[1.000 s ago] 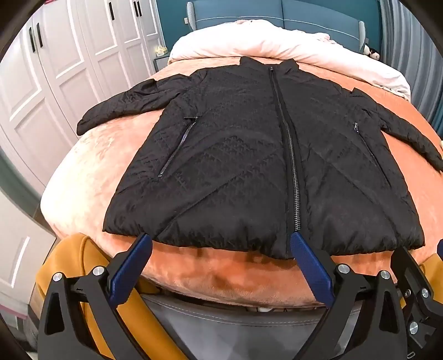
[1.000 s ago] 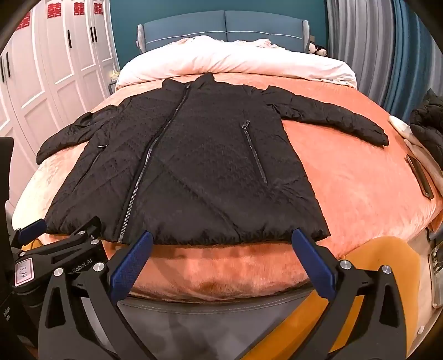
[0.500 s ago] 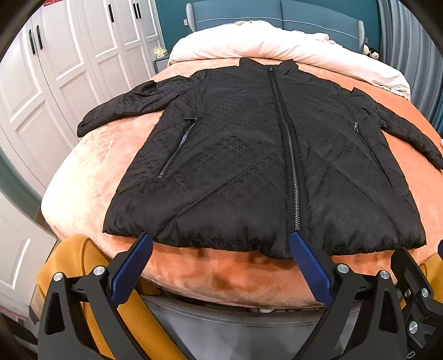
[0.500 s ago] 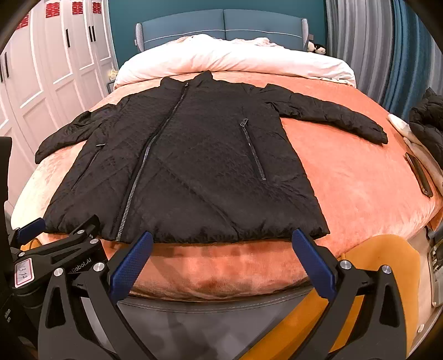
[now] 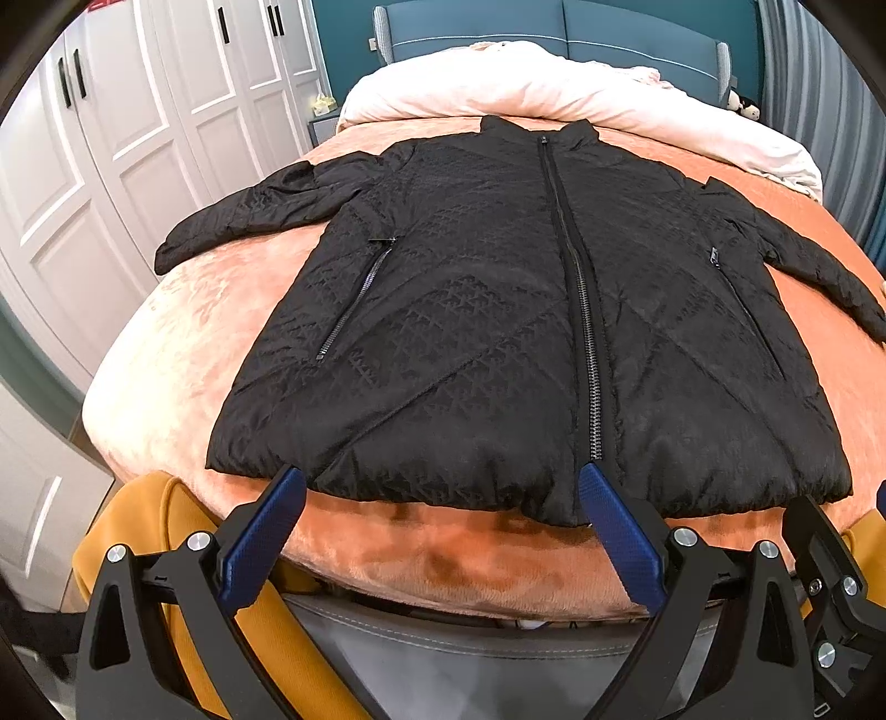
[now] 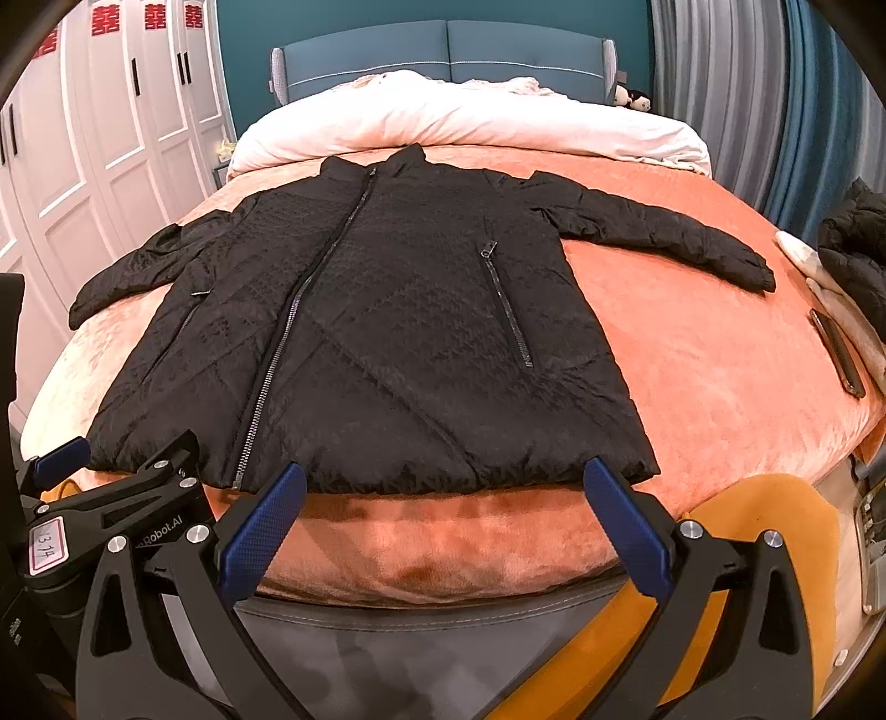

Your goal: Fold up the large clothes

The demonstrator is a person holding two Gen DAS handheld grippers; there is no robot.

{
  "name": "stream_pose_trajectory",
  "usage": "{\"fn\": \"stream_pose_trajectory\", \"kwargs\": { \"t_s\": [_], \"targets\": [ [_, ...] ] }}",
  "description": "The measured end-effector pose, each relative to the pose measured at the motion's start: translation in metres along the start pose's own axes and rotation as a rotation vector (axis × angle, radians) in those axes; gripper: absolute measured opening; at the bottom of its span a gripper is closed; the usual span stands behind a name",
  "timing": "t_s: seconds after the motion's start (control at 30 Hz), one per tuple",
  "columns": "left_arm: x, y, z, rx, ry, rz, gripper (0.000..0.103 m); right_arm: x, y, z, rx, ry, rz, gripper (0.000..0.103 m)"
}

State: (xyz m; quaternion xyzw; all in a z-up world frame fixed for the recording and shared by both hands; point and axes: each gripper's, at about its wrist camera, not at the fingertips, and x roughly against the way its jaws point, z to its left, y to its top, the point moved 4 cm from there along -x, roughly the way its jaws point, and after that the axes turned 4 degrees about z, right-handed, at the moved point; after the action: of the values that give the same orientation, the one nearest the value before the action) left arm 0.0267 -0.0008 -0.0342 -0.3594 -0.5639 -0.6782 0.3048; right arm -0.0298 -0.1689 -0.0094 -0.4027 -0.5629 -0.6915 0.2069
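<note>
Jacket (image 5: 498, 310) is lying flat, zipped, on the bed (image 5: 166, 343); left gripper (image 5: 440, 487) and right gripper (image 6: 443, 482) are both hovering wide at its hem, gripping nothing.

A home bedroom; a bed (image 6: 692, 354) with orange blanket, a white duvet (image 6: 470, 124) and blue padded headboard (image 6: 443, 52). White panelled wardrobes (image 5: 138, 138) line one wall; grey-blue curtains (image 6: 747, 99) hang opposite.
</note>
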Motion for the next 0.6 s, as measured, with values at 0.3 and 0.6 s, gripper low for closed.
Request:
{"fn": "stream_pose_trajectory", "kwargs": {
  "t_s": [0.3,0.6],
  "targets": [
    [0.0,0.0003,0.0,-0.001,0.001,0.0,0.096,0.0003,0.0002,0.0004,0.0,-0.002,-0.001,0.098],
    [0.0003,-0.0006,0.0004,-0.004,-0.001,0.0,0.094,0.0,-0.0003,0.0001,0.0,-0.004,0.003,0.098]
  ]
}}
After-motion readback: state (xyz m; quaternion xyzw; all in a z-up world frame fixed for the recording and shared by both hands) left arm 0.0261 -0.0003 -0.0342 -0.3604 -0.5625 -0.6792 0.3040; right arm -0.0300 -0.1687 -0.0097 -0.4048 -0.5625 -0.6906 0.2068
